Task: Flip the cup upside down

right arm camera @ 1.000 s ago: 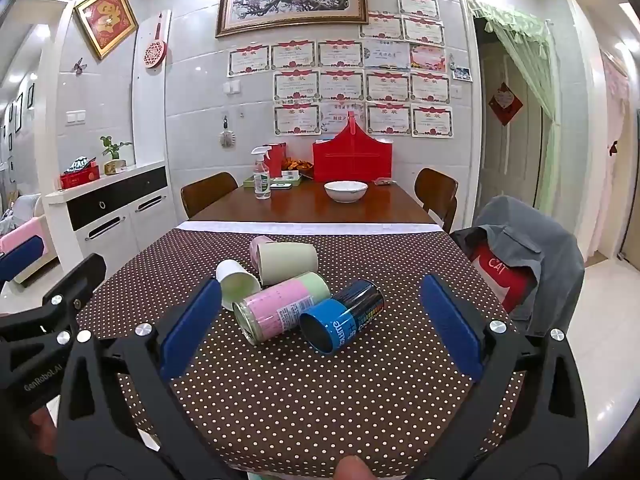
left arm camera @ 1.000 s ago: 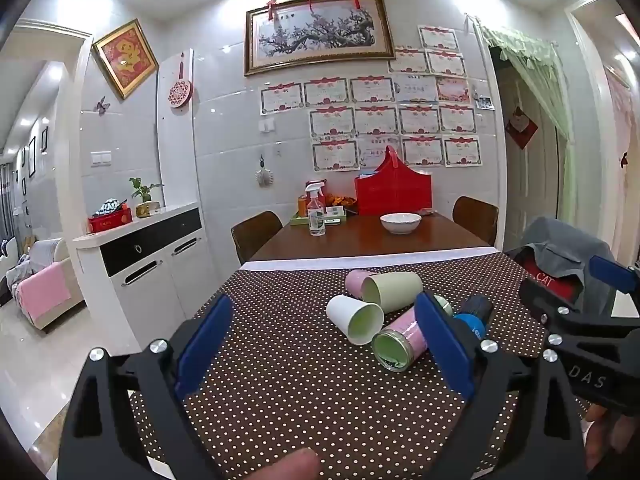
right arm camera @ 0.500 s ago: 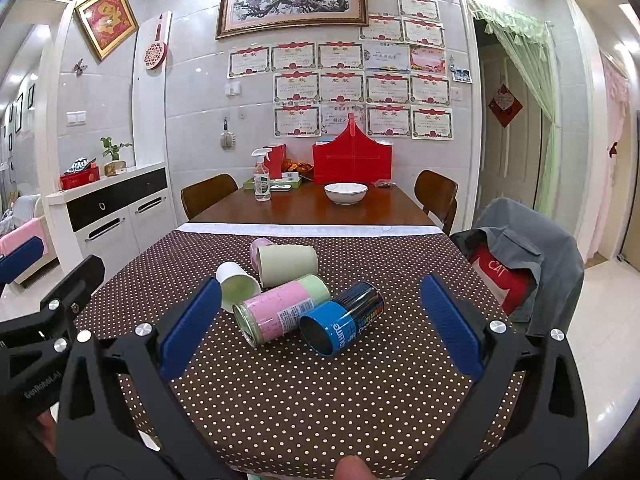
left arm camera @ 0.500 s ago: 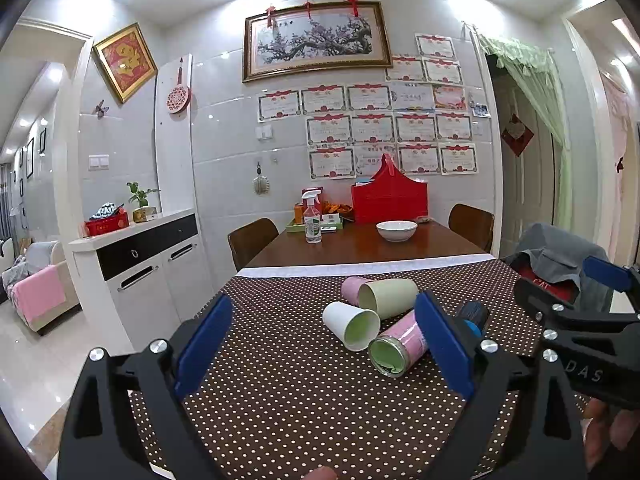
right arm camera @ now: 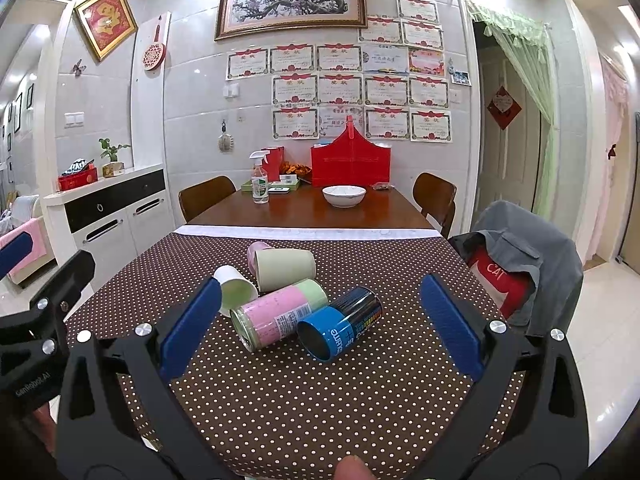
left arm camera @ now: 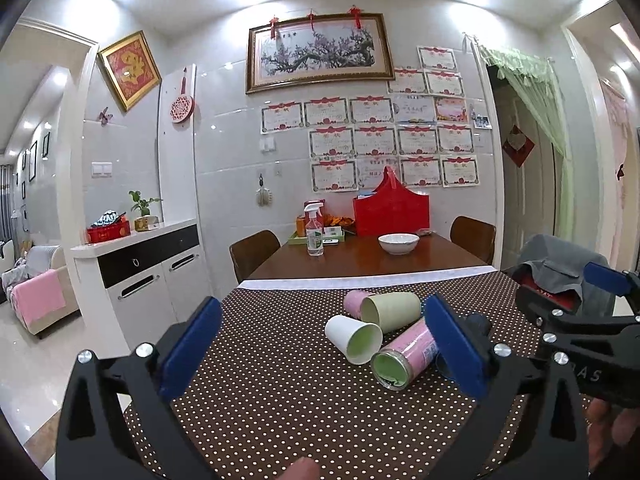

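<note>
Several cups lie on their sides in a cluster on the dotted brown tablecloth (right arm camera: 320, 400): a white paper cup (right arm camera: 236, 290) (left arm camera: 354, 338), a pale green cup (right arm camera: 286, 264) (left arm camera: 390, 312), a small pink cup (right arm camera: 256, 249) (left arm camera: 354, 302), a pink-and-green cup (right arm camera: 280, 314) (left arm camera: 404, 360) and a blue-and-black cup (right arm camera: 340, 328). My right gripper (right arm camera: 318, 326) is open and empty, held above the table in front of the cluster. My left gripper (left arm camera: 320, 348) is open and empty, to the left of the cluster. In the left wrist view its right finger hides most of the blue cup.
Beyond the cloth the wooden table carries a white bowl (right arm camera: 344, 195), a spray bottle (right arm camera: 260, 184), a green tray and a red bag (right arm camera: 350, 162). Chairs stand around; one at right is draped with a grey jacket (right arm camera: 520, 256). A white sideboard (right arm camera: 108, 208) stands at left.
The left wrist view has tilted up slightly, so the cups sit lower in it. The right gripper has barely moved. Both stay open.
</note>
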The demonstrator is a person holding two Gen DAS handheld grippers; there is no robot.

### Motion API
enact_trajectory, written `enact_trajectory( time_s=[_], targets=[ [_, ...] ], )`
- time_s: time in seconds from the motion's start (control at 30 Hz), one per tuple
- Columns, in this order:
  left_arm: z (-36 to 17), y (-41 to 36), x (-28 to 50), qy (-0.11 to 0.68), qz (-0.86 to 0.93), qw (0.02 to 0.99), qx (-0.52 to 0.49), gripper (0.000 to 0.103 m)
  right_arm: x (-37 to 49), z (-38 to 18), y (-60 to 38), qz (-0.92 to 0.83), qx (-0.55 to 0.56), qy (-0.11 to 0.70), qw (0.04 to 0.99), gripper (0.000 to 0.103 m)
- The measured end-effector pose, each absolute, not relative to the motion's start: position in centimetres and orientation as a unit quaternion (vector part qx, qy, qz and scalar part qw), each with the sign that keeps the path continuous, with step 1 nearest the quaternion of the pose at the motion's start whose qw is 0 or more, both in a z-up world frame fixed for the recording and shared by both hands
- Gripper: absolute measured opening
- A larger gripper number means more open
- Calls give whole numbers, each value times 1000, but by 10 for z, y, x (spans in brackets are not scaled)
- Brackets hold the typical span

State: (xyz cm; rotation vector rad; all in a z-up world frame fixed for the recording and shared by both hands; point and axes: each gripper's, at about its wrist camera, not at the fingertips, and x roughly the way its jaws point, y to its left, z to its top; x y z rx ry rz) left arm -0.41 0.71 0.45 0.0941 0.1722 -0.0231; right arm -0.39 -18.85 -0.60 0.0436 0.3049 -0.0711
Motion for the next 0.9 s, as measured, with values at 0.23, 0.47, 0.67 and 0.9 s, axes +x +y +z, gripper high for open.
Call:
enact_trajectory(
  time_s=[0.23,0.47,0.67,0.9],
  targets=[
    [1,7,2,94,-10,994,48,99,1,-9,-188,-34,21,152,988,97],
    [-1,6,9,102,-11,993,49,99,8,-10,-187,-32,18,154,987,97],
    [-3,8,20,115,-13,992,45,99,19,-14,-189,-28,18,158,987,97],
    [-5,8,38,120,-13,992,49,99,36,-17,-189,-23,17,164,986,97]
  ],
)
